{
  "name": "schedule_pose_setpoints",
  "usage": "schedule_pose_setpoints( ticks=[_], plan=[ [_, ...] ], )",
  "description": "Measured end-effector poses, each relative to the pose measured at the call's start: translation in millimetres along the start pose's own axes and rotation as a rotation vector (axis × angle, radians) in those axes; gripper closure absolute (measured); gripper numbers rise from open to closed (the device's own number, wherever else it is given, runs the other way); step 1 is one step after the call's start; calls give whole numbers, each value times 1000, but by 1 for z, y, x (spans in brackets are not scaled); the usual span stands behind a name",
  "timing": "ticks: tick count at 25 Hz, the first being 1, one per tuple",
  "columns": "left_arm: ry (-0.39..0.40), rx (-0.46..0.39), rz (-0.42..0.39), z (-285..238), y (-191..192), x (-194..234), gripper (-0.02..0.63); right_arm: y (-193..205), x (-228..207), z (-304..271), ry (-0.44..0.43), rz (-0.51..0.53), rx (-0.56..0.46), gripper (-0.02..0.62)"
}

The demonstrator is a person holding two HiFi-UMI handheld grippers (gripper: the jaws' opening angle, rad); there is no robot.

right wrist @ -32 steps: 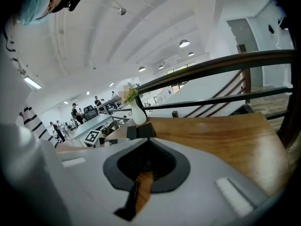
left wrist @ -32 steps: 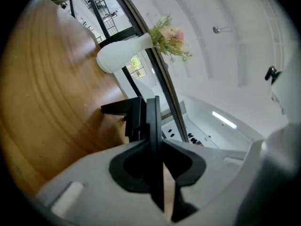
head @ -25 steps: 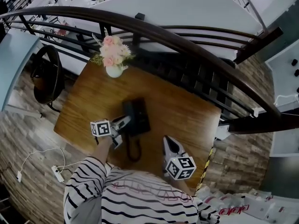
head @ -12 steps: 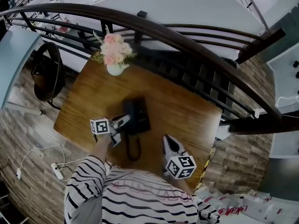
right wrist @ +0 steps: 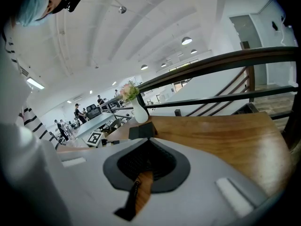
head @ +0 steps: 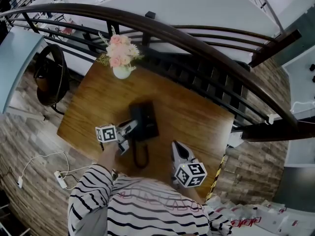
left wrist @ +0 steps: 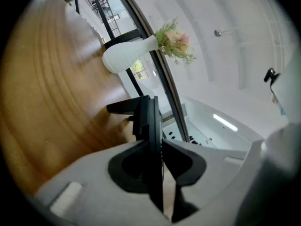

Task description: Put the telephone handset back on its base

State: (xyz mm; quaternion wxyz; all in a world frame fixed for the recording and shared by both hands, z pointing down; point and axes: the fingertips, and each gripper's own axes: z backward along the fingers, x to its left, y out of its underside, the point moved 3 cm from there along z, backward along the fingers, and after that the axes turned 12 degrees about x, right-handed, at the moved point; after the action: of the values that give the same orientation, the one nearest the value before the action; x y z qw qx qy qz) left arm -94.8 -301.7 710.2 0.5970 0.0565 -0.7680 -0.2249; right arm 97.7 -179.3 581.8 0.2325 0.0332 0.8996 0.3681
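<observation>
Nearly done, I judge: left gripper [head: 129, 128] clamps the handset [left wrist: 151, 121] at the base [head: 147, 124] mid-desk [head: 197, 117], release left; right gripper [head: 178, 151] closed, empty, by the near edge.

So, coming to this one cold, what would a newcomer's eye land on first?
The black telephone in the middle of the wooden table, with the left hand-held gripper clamped on its handset at the phone's left side. Next, the white vase of pink flowers at the table's far edge, just below the dark curved railing.
</observation>
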Motion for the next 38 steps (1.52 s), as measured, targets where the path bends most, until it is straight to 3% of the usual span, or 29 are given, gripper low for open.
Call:
schedule_pose_setpoints(
  ticks=[5, 7, 17, 23, 28, 31, 38],
  plan=[
    [-30, -9, -5, 2, 2, -9, 474, 1, 3, 4, -11, 1, -5, 595],
    [-62, 2, -5, 5, 7, -4, 414, 1, 3, 5, -21, -5, -11, 595],
    [-96, -18, -21, 24, 19, -14, 400, 6, 12, 13, -35, 17, -17, 594],
    [-166, -31, -77, 37, 22, -22, 390, 9, 17, 15, -47, 31, -21, 595],
    [-149, -53, -133, 43, 23, -50, 414, 9, 22, 21, -61, 41, -31, 594],
    [-139, -68, -182, 48, 23, -66, 476, 10, 26, 24, -72, 49, -38, 595],
    [-204, -66, -347, 59, 26, -108, 536, 14, 30, 34, -95, 53, -55, 595]
  ],
)
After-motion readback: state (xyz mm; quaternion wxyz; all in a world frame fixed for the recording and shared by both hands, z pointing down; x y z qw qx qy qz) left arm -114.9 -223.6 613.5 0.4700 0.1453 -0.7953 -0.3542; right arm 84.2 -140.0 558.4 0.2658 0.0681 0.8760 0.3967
